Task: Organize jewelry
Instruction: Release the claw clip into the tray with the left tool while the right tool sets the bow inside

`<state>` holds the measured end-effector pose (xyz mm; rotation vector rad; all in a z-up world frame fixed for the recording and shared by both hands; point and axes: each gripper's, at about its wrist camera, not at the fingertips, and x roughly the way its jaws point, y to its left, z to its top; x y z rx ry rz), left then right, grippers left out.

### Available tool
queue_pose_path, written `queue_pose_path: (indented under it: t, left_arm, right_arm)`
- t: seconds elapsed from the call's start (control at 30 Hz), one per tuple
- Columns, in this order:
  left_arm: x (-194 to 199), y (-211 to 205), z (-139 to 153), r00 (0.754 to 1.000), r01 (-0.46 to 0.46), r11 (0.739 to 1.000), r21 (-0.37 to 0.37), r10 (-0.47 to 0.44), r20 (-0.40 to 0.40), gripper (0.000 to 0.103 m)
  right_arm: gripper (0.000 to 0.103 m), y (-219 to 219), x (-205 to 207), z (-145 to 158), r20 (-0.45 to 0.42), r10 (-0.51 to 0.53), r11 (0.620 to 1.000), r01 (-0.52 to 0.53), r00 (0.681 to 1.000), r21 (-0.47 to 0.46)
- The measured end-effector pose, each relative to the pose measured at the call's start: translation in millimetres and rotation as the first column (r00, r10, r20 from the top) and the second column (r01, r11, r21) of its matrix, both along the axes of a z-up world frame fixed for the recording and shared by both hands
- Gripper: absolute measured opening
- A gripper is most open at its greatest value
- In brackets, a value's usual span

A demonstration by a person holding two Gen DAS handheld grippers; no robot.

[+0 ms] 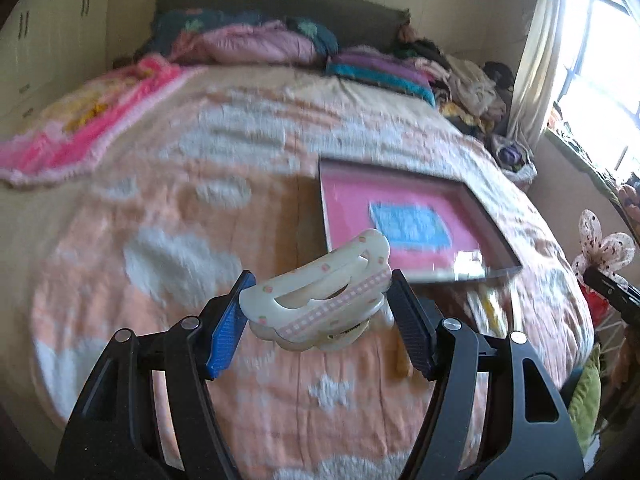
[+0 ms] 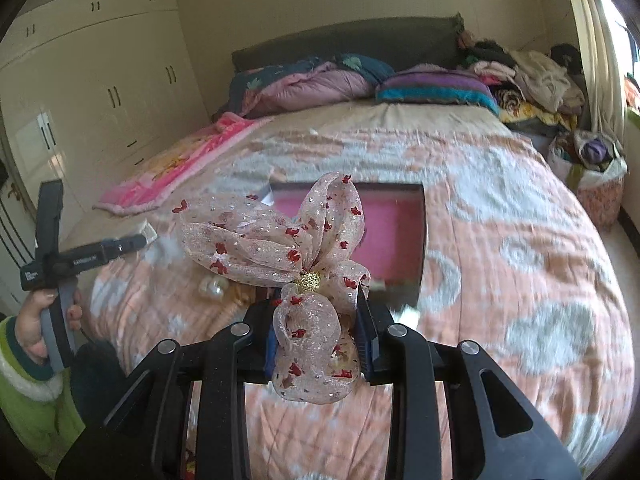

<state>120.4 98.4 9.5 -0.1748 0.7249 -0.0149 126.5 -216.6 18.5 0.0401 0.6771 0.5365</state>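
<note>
Item one: a cream hair claw clip (image 1: pixel 320 300) was clamped between the fingers of the left gripper (image 1: pixel 320 312), held above the bed (image 1: pixel 160 240). Item two: a sheer pink bow (image 2: pixel 296 256) (red-flecked, gold centre) was pinched in the narrow-set right gripper (image 2: pixel 320 344), in front of the pink-lined box (image 2: pixel 392 232) on the bed.

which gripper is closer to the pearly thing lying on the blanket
Hard to call, perhaps the right. The right gripper, shut on the sheer bow, hangs just right of the pearly piece. The left gripper, holding the cream hair claw, is off to its left.
</note>
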Motion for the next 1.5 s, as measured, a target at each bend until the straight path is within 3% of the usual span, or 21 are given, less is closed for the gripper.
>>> queue_pose_path:
  t: [0.23, 0.47, 0.9, 1.33, 1.43, 1.5]
  left_arm:
    - [30.9, -8.3, 28.7, 0.997, 0.009, 1.0, 0.005, -0.009, 0.071, 0.059]
    - [60.9, -30.8, 28.3, 0.995, 0.055, 0.998, -0.02, -0.054, 0.08, 0.06]
    - [121.9, -63.4, -19.0, 0.995, 0.101, 0.995, 0.0, -0.101, -0.023, 0.06]
    - [137.7, -72.9, -61.5, 0.988, 0.113, 0.994, 0.011, -0.111, -0.111, 0.06]
    - [139.1, -72.2, -65.6, 0.987, 0.107, 0.994, 0.003, -0.106, -0.124, 0.06]
    - [139.0, -72.1, -66.3, 0.986, 0.109, 0.994, 0.009, -0.107, -0.127, 0.064]
  right_arm:
    - [0.028, 7.0, 24.4, 19.0, 0.051, -0.026, 1.0, 0.026, 0.998, -0.003]
    - [0.029, 13.1, 49.0, 22.7, 0.085, -0.06, 0.998, 0.062, 0.995, -0.028]
    - [0.029, 13.8, 106.7, -10.0, 0.02, -0.111, 0.992, 0.112, 0.994, -0.06]
    - [0.032, 30.7, 141.8, -55.6, -0.087, -0.106, 0.99, 0.097, 0.991, -0.102]
    - [0.036, 32.3, 143.5, -62.2, -0.104, -0.115, 0.989, 0.105, 0.988, -0.105]
    - [0.049, 31.8, 142.9, -64.4, -0.113, -0.119, 0.99, 0.109, 0.986, -0.091]
